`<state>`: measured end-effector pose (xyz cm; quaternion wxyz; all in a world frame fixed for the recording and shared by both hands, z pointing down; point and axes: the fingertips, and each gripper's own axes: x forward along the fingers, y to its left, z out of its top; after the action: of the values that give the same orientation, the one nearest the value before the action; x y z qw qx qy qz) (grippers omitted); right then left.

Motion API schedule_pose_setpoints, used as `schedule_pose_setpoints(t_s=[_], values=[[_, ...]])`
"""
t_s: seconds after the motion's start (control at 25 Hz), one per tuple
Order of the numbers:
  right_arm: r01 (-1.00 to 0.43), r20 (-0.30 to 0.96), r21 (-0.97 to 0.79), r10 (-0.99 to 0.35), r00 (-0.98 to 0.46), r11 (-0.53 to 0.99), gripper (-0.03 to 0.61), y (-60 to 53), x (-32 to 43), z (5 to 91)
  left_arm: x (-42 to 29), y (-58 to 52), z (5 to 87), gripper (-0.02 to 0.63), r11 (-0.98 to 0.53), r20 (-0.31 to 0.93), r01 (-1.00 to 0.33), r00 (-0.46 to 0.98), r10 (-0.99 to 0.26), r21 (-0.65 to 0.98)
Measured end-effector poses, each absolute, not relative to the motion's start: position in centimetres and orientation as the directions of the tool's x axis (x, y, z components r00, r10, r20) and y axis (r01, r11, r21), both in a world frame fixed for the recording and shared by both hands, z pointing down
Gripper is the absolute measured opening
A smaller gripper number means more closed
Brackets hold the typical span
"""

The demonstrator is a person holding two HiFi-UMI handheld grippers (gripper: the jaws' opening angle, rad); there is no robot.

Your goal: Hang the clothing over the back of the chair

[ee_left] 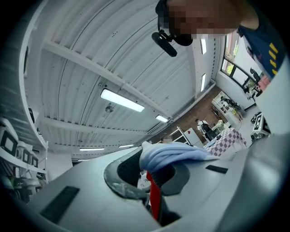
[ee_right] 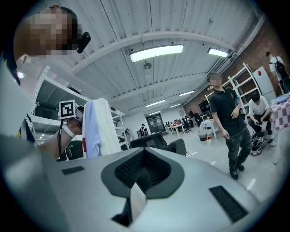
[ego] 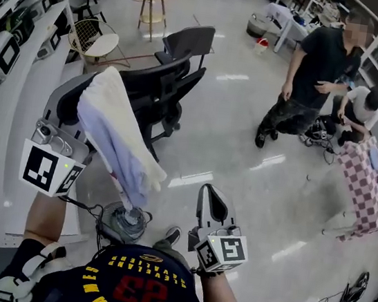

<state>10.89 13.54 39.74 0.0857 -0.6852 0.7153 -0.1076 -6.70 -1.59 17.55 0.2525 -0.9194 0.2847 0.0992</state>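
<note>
1. Your left hand-held gripper [ego: 84,89] is closed on the clothing [ego: 118,133]. In the left gripper view its jaws stand together, and a fold of pale blue cloth comes out between them.
2. The left hand-held gripper points a little upward, so the clothing is up in the air. It hangs down from the jaws as one long white and light blue bundle, and it is not spread out.
3. Your right hand-held gripper [ego: 212,197] is closed too, and it holds nothing. In the right gripper view its jaws meet with no cloth between them. It is well apart from the clothing.
4. The black office chair [ego: 175,75] stands beyond the clothing. In the right gripper view the clothing hangs beside the chair and does not touch it. No part of the clothing lies on the chair back.
5. I judge that you are in the carrying step: the clothing is picked up, but it is not yet hung.
6. The next move calls for bringing the left hand-held gripper above the top of the chair back, so that the clothing falls on both sides of it.
7. It may help to open the right hand-held gripper and take the loose lower end, because a bundle can slide off the back.
8. Open the left jaws only when the clothing rests on the chair back.
</note>
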Motion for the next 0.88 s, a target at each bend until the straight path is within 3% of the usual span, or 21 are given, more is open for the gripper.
schedule_pose_setpoints(t_s=[0.56,0.88], values=[[-0.957,0.029,-0.289,-0.999,-0.014,0.005,0.008,11.9,21.3,40.4,3.0,-11.6,12.3,0.021,-0.621,-0.296,-0.614,0.785,-0.544,-0.487],[-0.959,0.066,-0.284,-0.998,0.003,-0.022,0.008,8.4,23.7,41.5,4.7,-22.4,11.1,0.021,-0.664,-0.239,-0.638,0.767,-0.596,-0.391]])
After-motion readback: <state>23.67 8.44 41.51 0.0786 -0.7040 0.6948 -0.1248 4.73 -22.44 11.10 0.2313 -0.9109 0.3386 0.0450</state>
